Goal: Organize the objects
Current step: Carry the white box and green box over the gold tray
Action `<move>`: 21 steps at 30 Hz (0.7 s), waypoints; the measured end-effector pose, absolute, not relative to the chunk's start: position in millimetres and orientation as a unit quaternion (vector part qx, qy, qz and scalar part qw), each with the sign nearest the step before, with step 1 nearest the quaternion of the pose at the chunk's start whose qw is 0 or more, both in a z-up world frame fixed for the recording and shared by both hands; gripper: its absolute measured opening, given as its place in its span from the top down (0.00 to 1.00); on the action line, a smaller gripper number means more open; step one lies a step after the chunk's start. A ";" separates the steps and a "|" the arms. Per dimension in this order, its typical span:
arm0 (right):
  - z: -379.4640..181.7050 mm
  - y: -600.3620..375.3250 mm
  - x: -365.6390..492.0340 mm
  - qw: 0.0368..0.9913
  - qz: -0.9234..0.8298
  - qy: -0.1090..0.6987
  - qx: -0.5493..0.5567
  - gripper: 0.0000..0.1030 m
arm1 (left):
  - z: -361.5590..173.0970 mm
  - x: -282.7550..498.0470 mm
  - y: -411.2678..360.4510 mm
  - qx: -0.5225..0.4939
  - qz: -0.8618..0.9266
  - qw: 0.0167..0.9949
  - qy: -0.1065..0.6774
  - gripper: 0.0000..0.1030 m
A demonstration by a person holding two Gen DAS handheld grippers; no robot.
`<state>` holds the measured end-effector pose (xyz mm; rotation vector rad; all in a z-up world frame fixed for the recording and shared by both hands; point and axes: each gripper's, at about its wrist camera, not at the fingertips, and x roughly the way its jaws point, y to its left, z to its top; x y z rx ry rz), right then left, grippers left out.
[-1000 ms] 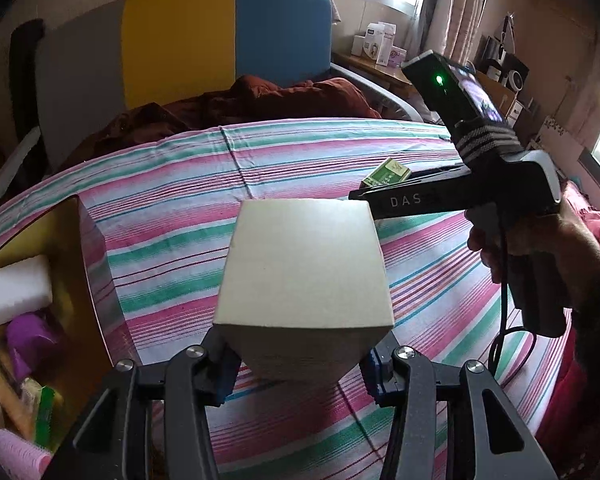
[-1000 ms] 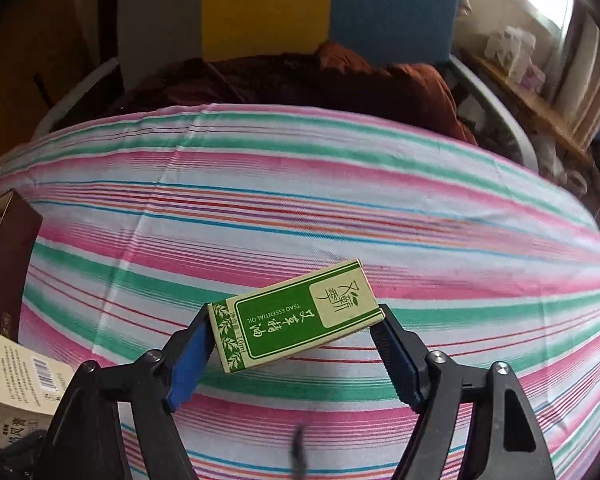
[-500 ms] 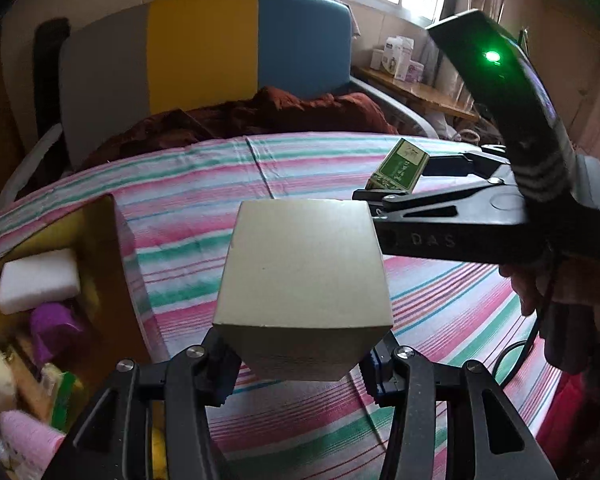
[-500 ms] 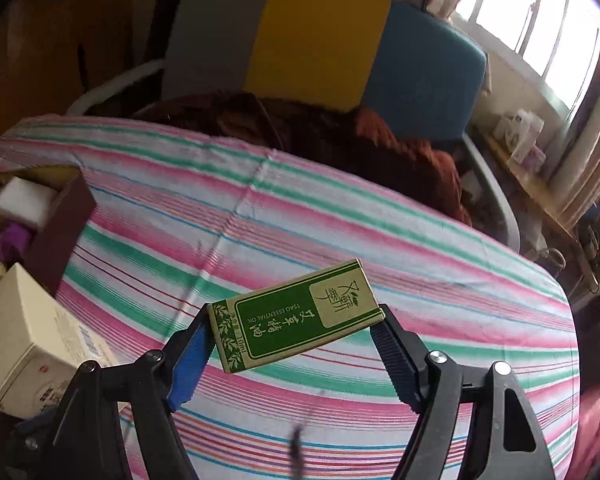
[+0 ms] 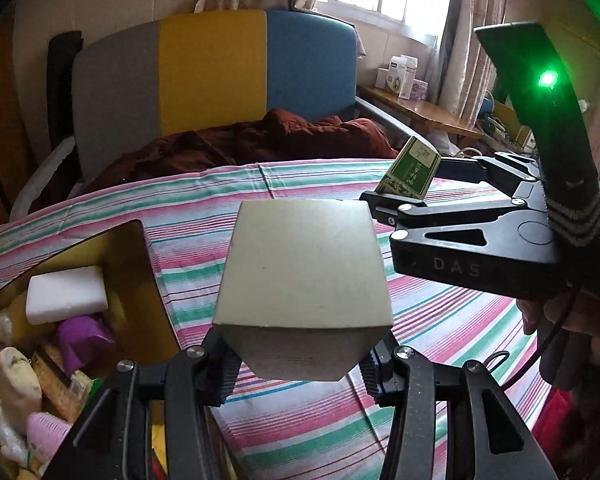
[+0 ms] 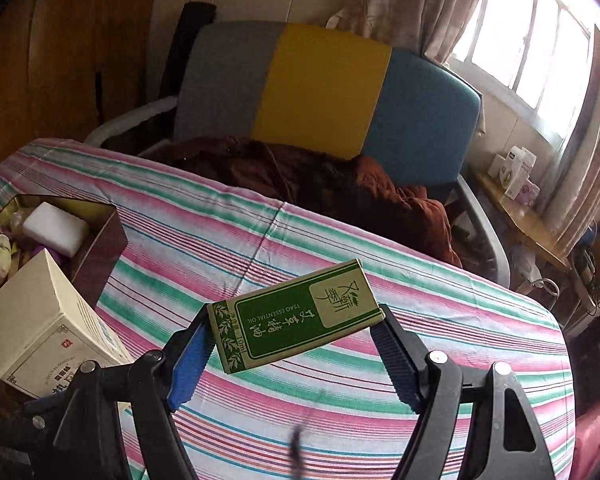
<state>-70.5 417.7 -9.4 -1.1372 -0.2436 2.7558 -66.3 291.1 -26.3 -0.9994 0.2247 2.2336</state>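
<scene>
The cream box at lower left of the right wrist view is cut off below by the gripper arm, its print too small to read. The open box runs off the left edge of the left wrist view, its contents jumbled. Items on the shelf at upper right are too small to tell.

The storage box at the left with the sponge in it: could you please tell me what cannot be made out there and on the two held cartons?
- Storage box: left wrist view, lower contents cut off by the frame edge; right wrist view, beige carton covers its near side.
- Beige carton: left wrist view shows only blank faces; printing is hidden.
- Green carton: small print blurred; back face hidden.
</scene>
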 end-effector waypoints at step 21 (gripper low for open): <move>1.8 406.3 -61.5 0.065 0.933 -0.081 -0.345 0.24 | -12.6 -56.4 271.8 -0.372 0.865 0.327 0.077 0.52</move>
